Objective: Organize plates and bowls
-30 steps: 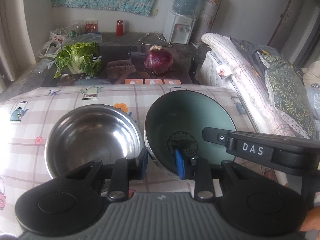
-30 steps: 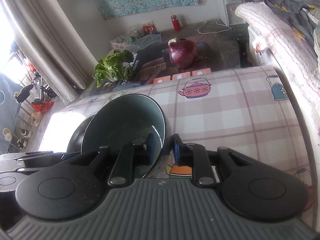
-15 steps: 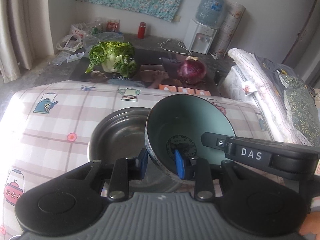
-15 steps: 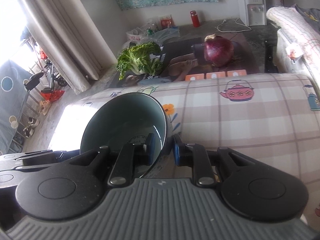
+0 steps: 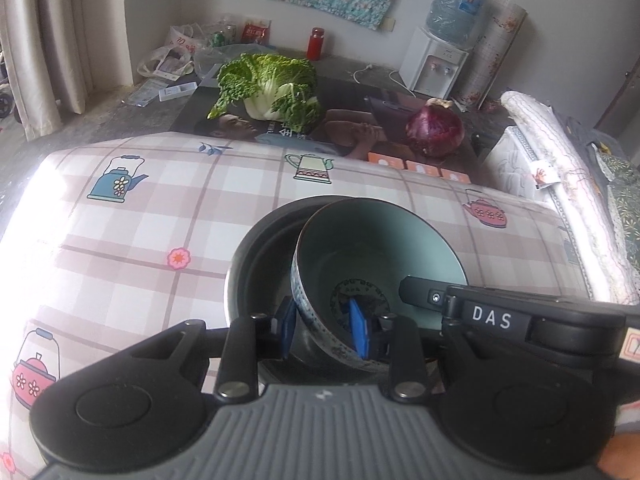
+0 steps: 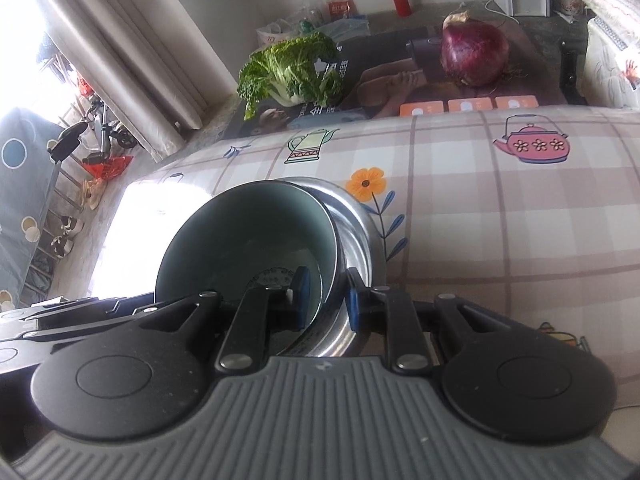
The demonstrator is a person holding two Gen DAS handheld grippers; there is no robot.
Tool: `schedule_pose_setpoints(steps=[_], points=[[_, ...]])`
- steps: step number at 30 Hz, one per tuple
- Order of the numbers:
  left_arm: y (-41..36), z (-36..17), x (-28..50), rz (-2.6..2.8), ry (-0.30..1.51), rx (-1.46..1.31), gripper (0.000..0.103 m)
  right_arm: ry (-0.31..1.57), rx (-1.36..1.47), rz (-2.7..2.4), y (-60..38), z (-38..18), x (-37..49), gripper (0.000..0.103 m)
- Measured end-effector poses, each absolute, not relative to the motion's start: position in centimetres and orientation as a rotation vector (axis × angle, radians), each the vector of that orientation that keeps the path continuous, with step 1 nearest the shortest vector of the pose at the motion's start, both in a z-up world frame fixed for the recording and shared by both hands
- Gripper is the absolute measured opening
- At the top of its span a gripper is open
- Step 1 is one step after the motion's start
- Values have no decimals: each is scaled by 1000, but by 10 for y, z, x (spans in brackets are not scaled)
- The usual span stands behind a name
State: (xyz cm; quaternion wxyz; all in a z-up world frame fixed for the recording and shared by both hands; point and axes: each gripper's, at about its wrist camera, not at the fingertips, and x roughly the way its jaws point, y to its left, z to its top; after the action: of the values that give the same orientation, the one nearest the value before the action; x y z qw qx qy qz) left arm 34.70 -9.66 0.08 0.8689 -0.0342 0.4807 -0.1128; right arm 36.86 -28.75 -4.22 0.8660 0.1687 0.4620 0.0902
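Observation:
A teal ceramic bowl [image 5: 376,248] with a patterned outside is held tilted over a steel bowl [image 5: 260,264] on the checked tablecloth. My left gripper [image 5: 326,330] is shut on the teal bowl's near rim, one blue pad inside and one outside. My right gripper [image 6: 326,298] is shut on the opposite rim of the same teal bowl [image 6: 248,240]. The teal bowl sits partly inside the steel bowl [image 6: 356,236], leaning toward one side. The right gripper's black body [image 5: 500,316] also shows in the left wrist view.
The table is covered by a teapot-print cloth [image 5: 160,216]. Beyond its far edge, on the floor, lie a cabbage [image 5: 268,88] and a red onion [image 5: 434,128] on a poster. A bed with bedding [image 5: 568,184] runs along the right side.
Both grippers have carried the teal bowl left and down, from beside the steel bowl to partly inside it. Both stay shut on its rim.

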Motion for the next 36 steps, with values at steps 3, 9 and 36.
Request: schedule_pose_setpoints(steps=[3,9,36], points=[[-94,-6,350,-222,1011,-65,29,977,356,187,-283,-50,375,18],[-90,-18,354,-212,1029,-55,29,961,329,177,-275,-59,381,18],[-36,44,259,-455,839,-165,98,736,342,245,-275,-1,307,73]])
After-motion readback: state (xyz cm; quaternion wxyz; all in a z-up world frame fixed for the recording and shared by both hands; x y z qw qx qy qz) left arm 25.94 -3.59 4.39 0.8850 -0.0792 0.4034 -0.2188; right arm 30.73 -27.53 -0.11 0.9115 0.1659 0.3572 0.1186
